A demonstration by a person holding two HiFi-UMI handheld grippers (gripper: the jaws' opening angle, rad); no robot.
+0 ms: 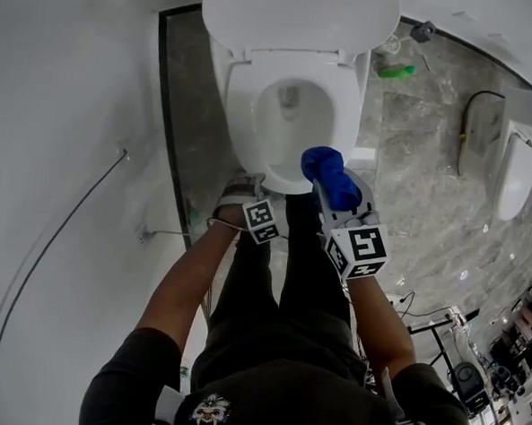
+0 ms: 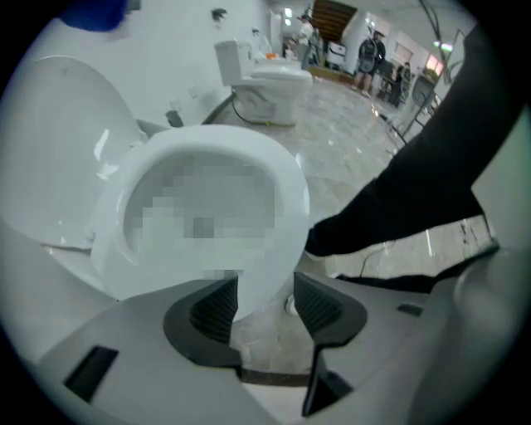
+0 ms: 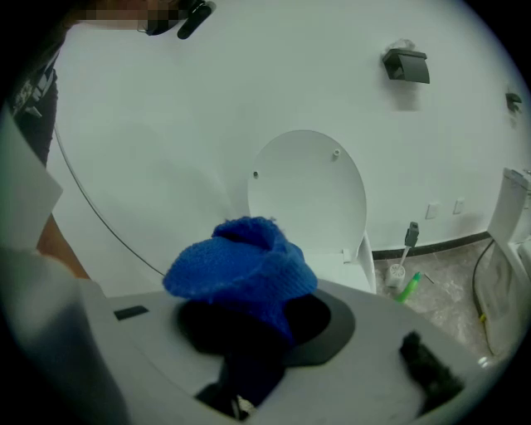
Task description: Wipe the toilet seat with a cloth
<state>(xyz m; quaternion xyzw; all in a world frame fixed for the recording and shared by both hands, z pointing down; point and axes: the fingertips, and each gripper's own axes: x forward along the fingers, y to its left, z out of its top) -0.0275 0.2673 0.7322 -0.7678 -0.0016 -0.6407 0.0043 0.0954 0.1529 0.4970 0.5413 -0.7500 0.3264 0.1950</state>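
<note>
A white toilet stands with its lid raised and its seat down. My right gripper is shut on a bunched blue cloth, which hangs over the seat's front right rim. From the right gripper view the cloth fills the jaws and hides the pads, with the lid behind it. My left gripper points down at the seat's front left edge. Its jaws stand wide, and the seat's front rim shows through the gap between the ribbed pads. Nothing is gripped there.
A second toilet stands at the right on the grey marble floor. A green bottle and a toilet brush sit beside the toilet's base. A white wall runs along the left. The person's dark-trousered legs stand before the bowl.
</note>
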